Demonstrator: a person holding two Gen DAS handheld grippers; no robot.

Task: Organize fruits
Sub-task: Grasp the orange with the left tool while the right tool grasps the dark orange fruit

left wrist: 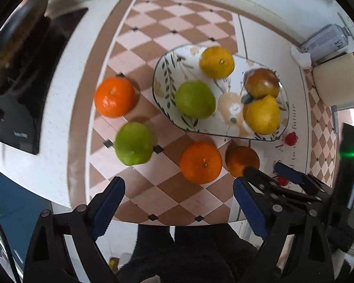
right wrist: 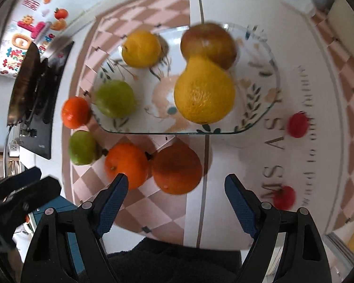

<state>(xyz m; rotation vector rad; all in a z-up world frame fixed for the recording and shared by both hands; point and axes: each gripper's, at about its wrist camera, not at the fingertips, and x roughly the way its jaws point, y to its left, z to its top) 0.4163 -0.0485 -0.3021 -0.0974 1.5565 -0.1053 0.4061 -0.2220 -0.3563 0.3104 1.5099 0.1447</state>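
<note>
Fruits lie split, with four on the glass plate (left wrist: 164,70) and two oranges (left wrist: 200,161), a tangerine (left wrist: 114,96) and a green fruit (left wrist: 133,143) beside it on my desk (left wrist: 59,94), under my spread, empty left claw (left wrist: 177,210) and right claw (right wrist: 175,208).

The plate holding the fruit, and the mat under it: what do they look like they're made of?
The plate looks like clear glass with a printed floral pattern: its thin rim is see-through and glossy. The mat looks like soft, matte plastic or coated cloth printed in checks; the blur leaves that open.
</note>
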